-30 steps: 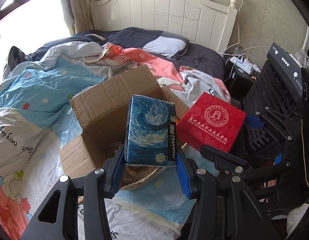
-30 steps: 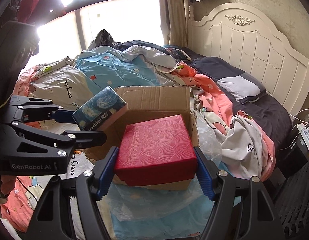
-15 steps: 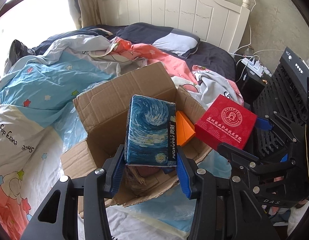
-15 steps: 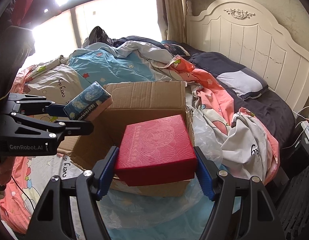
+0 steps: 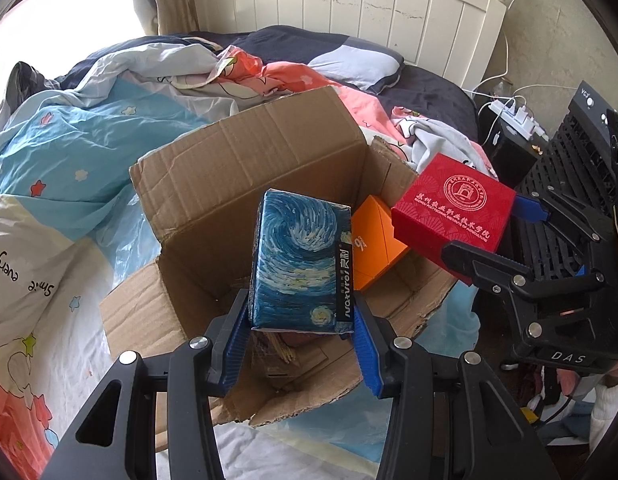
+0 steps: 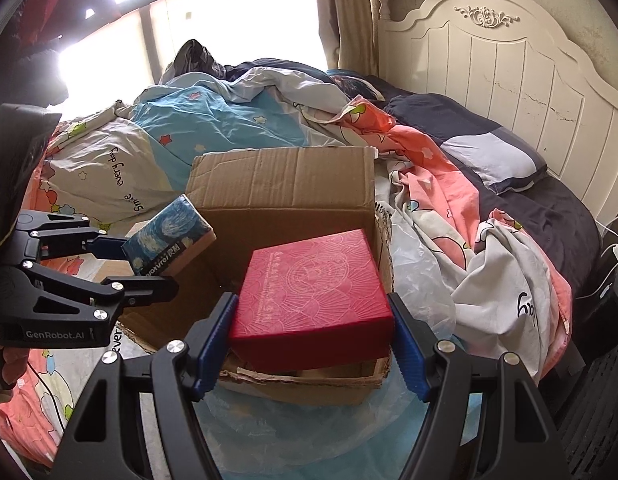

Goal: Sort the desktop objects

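Observation:
My left gripper (image 5: 301, 340) is shut on a blue starry-night tissue pack (image 5: 301, 264) and holds it over the open cardboard box (image 5: 245, 168) on the bed. My right gripper (image 6: 311, 340) is shut on a red gift box (image 6: 313, 284) and holds it over the box's near right corner (image 6: 285, 184). In the left wrist view the red gift box (image 5: 453, 204) and the right gripper (image 5: 521, 240) show at the right. In the right wrist view the tissue pack (image 6: 169, 240) and the left gripper (image 6: 121, 264) show at the left. An orange box (image 5: 373, 248) lies inside the cardboard box.
The box sits on clear plastic (image 6: 417, 272) over a rumpled quilt (image 5: 69, 140). A white headboard (image 5: 349, 12) stands behind. A black crate and heater (image 5: 581, 168) and a power strip (image 5: 517, 116) stand at the bed's right. Small items lie in the box bottom (image 5: 281, 356).
Both grippers have moved forward over the cardboard box with their loads. The box's inside and the orange box have come into view.

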{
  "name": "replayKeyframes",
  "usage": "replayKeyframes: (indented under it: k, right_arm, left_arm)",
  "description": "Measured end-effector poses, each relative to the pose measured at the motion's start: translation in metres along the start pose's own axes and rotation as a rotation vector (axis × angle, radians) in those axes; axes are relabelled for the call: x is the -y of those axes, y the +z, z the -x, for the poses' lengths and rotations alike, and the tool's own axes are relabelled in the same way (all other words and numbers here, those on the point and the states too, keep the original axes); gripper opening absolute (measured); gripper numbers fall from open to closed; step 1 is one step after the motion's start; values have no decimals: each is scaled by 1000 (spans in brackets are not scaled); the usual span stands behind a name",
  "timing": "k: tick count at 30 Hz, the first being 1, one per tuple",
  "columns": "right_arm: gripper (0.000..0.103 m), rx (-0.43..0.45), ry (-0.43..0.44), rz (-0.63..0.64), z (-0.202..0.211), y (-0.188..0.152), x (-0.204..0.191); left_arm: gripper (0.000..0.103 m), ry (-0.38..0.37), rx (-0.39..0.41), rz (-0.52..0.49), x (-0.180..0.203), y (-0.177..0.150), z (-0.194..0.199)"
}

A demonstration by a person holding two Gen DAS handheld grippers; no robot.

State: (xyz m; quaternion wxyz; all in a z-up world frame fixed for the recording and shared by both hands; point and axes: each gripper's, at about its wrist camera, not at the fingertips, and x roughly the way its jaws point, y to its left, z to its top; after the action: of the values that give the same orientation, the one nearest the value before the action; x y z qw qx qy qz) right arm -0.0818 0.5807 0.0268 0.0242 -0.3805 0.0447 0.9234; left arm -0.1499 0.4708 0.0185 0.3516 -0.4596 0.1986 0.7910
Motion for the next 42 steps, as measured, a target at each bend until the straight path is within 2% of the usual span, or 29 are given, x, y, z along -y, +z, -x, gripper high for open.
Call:
replayKeyframes:
  k: [34, 38, 39, 42]
  right_arm:
    - [69, -62, 17, 26, -60, -1, 10]
    - [70, -76, 12, 8, -64, 0, 13]
    - [71, -84, 14, 1, -65, 1, 13]
    - [81, -64, -8, 8, -57, 2, 10]
  left_arm:
    - [48, -32, -92, 61, -17, -3, -70]
    - [48, -37, -80, 60, -16, -3, -69]
    - [51, -36, -76, 60, -16, -3, -68]
    - [103, -48, -69, 44, -10, -3, -61]
